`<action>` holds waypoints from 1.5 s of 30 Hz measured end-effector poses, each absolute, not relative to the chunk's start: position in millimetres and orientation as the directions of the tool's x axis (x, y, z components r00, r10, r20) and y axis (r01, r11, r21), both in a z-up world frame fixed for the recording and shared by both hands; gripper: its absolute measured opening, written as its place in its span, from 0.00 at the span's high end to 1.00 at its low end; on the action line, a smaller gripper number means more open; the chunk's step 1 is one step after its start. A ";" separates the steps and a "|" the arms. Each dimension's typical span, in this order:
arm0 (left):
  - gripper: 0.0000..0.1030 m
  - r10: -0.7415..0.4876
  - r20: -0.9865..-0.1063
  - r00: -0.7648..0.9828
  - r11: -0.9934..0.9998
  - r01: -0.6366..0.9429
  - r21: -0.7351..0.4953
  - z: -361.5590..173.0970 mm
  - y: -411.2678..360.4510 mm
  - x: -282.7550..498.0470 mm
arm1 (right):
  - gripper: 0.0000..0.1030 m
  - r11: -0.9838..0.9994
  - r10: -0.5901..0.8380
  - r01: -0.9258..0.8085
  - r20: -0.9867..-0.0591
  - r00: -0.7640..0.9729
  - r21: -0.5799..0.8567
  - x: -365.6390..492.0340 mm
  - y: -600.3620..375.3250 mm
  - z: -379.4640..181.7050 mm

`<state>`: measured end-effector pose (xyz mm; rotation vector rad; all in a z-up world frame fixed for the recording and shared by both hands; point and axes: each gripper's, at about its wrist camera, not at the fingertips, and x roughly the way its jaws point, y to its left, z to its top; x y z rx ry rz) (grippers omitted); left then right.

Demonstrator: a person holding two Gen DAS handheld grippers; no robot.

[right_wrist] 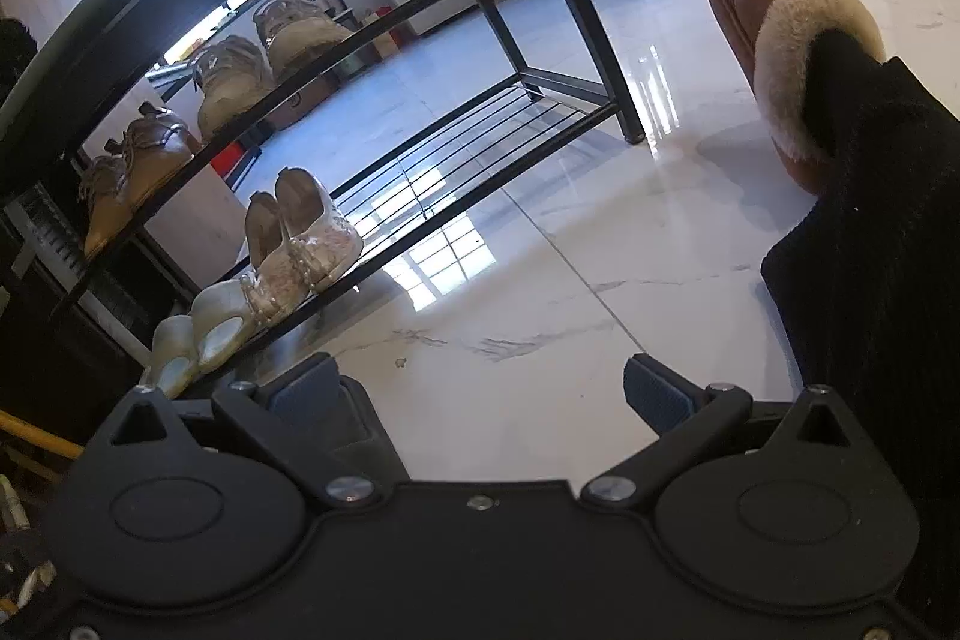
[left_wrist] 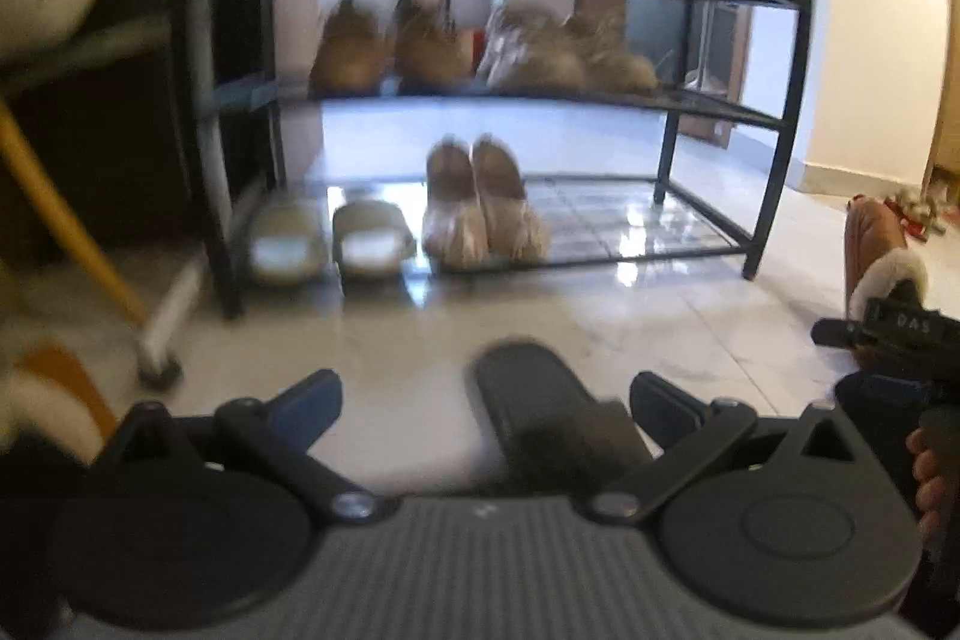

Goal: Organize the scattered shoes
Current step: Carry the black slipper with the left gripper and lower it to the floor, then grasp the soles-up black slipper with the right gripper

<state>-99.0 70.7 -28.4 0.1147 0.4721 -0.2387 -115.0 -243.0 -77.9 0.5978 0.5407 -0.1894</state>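
Where the left wrist view begins at its far left, a yellow stick [left_wrist: 66, 220] slants down across a dark cabinet, and just beside it stands the black metal two-shelf shoe rack with a padded top [left_wrist: 774, 112]. On its upper shelf sit a pair of tan lace-up shoes [left_wrist: 390, 46] and, to their right, a pair of beige strappy shoes [left_wrist: 564, 52]. Lower down, a pair of pale cream slides [left_wrist: 327, 238] rests at the left end, next to a pair of beige embellished flats [left_wrist: 480, 202] with their toes toward the camera; the right half of that wire shelf is bare. Nearer the camera, a black slide sandal [left_wrist: 540, 412] lies on the glossy white marble floor [left_wrist: 690, 316], between the spread fingers of the left gripper [left_wrist: 483, 400], whose jaws stand wide apart and grasp nothing, though motion blur hides whether a pad touches the sandal. At the far right edge, a brown leather slipper with a cream fur cuff [left_wrist: 876, 244] is worn on a foot. From the right wrist camera, the right gripper [right_wrist: 483, 394] likewise hangs released over bare floor, a dark object just behind its left finger, the rack off to its left and the same slipper [right_wrist: 756, 22] at the right.
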 end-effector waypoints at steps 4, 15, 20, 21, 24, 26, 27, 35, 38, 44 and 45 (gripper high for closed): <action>0.01 -0.141 -0.466 0.874 0.979 0.194 0.068 -13.6 82.9 -95.7 | 0.00 0.779 0.024 0.315 -0.527 0.850 0.543 -116.2 -251.6 -80.9; 0.01 0.003 -0.614 0.789 0.998 -0.040 -0.047 -9.3 168.1 -110.9 | 0.00 0.480 0.611 0.281 -0.547 0.573 0.831 -103.6 -171.8 -119.8; 0.01 0.043 -0.606 0.794 0.992 -0.107 -0.070 -10.0 188.4 -119.9 | 0.00 0.316 0.721 0.582 -0.589 0.366 0.749 -100.4 -109.6 -169.3; 0.01 0.047 -0.602 0.797 0.991 -0.115 -0.075 -10.5 191.2 -120.0 | 0.00 0.331 0.720 0.584 -0.598 0.352 0.741 -99.9 -102.7 -172.8; 0.01 0.050 -0.601 0.798 0.985 -0.137 -0.100 -13.3 200.3 -119.7 | 0.00 0.502 0.628 0.538 -0.713 0.312 0.677 -91.1 -68.8 -184.1; 0.01 0.041 -0.609 0.792 0.981 -0.149 -0.127 -16.5 206.9 -119.0 | 0.00 0.548 0.586 0.523 -0.746 0.318 0.653 -88.9 -62.3 -187.4; 0.01 0.037 -0.614 0.789 0.978 -0.155 -0.140 -18.1 210.2 -118.6 | 0.00 0.587 0.545 0.509 -0.772 0.327 0.630 -86.8 -56.4 -190.7; 0.01 0.040 -0.638 0.769 0.949 -0.229 -0.216 -25.8 234.0 -116.5 | 0.18 0.549 0.590 0.386 -0.671 0.449 0.741 -75.1 -46.8 -186.4; 0.01 0.054 -0.636 0.770 0.939 -0.256 -0.231 -26.2 240.8 -118.7 | 0.22 0.522 0.621 0.347 -0.626 0.472 0.779 -63.7 -46.4 -177.1; 0.01 0.060 -0.644 0.763 0.925 -0.285 -0.252 -28.2 248.6 -120.6 | 0.22 0.469 0.675 0.279 -0.543 0.499 0.838 -50.0 -43.1 -150.1; 0.01 0.060 -0.645 0.762 0.924 -0.286 -0.252 -28.3 248.7 -120.4 | 0.22 0.462 0.678 0.277 -0.537 0.502 0.843 -49.6 -44.6 -146.6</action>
